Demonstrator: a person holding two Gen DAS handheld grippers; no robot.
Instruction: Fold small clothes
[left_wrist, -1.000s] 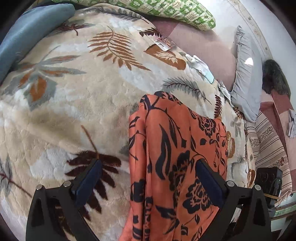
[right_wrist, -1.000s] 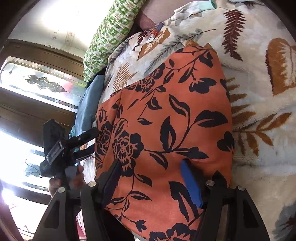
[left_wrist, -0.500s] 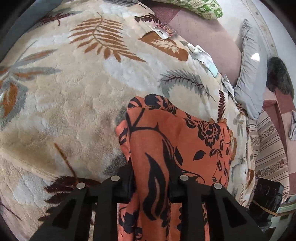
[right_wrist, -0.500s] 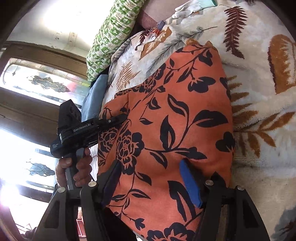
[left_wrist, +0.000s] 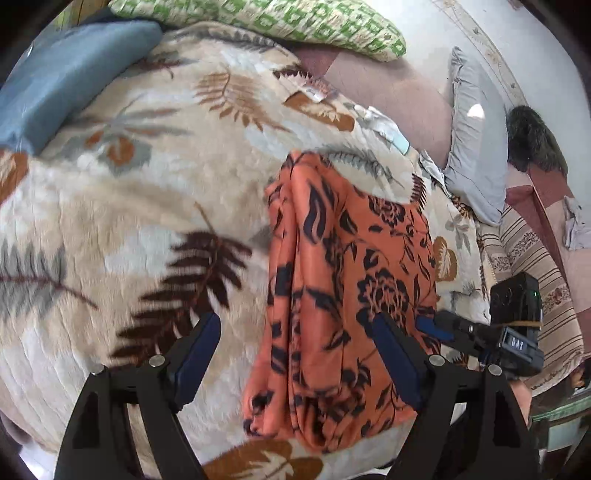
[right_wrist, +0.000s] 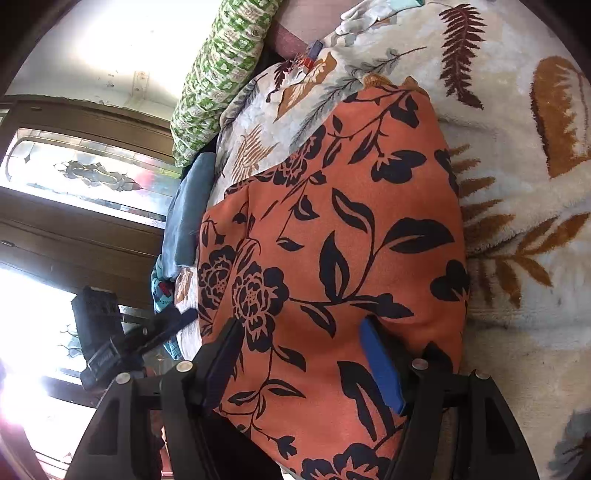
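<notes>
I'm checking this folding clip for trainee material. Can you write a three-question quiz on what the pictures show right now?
1. True or false: the left gripper is clamped on the orange floral garment.
2. What lies under the garment? A) a bare wooden table B) a leaf-patterned blanket C) a tiled floor
3. Fill in: the pillow at the far edge of the bed is white and ____.

Key: 1 false, its jaws have just been opening and stand apart, with the garment's folded edge lying between them; 2 B; 3 green.
</notes>
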